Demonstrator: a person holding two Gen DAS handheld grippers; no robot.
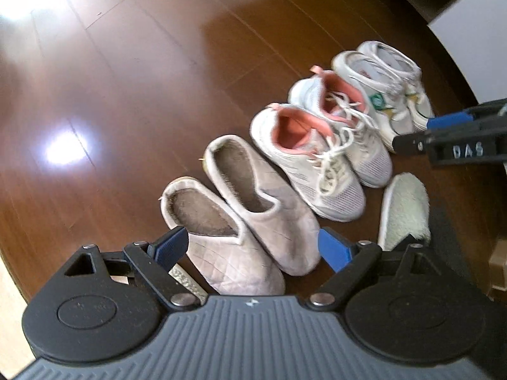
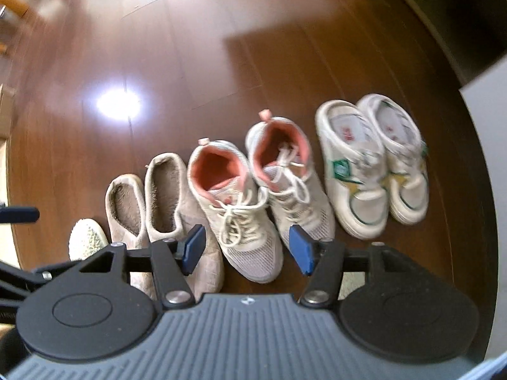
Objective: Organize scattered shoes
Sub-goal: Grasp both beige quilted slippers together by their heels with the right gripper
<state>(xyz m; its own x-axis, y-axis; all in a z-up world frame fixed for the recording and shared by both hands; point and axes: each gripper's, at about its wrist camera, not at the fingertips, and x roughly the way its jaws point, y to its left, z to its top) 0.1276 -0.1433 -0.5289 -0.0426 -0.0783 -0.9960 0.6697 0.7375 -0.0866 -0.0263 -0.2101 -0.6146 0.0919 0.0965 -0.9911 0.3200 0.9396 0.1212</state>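
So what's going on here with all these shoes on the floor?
A person holding a gripper in each hand is tidying shoes on a wooden floor. Three pairs already stand in a row: beige slippers, white sneakers with pink lining and white sneakers with green trim. One fuzzy white slipper lies apart from the row, near the beige pair. The left gripper and right gripper both hover open above the shoes, holding nothing.
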